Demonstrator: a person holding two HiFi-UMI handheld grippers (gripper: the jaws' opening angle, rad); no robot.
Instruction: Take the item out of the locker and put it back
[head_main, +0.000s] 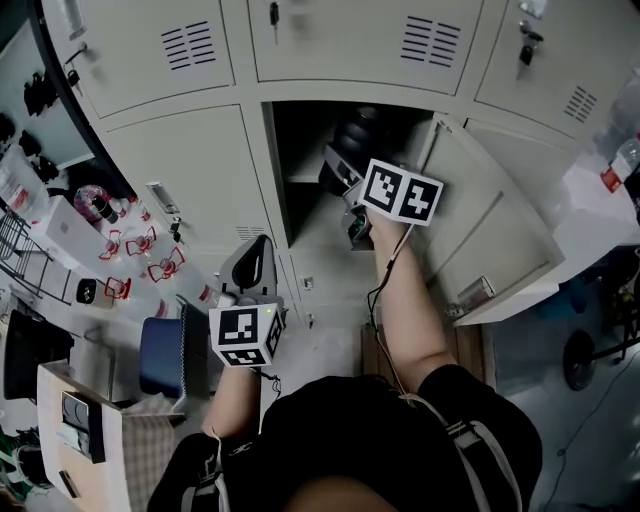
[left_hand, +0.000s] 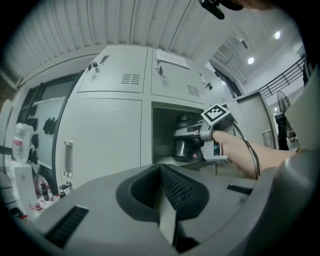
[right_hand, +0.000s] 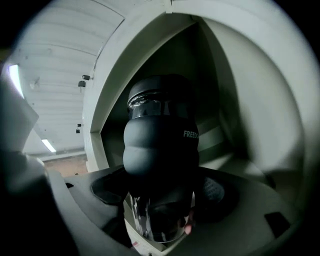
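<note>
Grey lockers (head_main: 190, 170) fill the background. Inside the open compartment (head_main: 300, 160), the dark bottle (right_hand: 160, 145) stands upright, its long axis vertical, clamped by the right hand-held gripper (right_hand: 162, 192). The left hand-held gripper (left_hand: 162, 195) is clenched, empty and well apart.

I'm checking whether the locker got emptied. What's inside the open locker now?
A dark bottle with a rubbery sleeve sits inside the open locker, gripped by the right tongs. Whatever lies behind it is covered.
</note>
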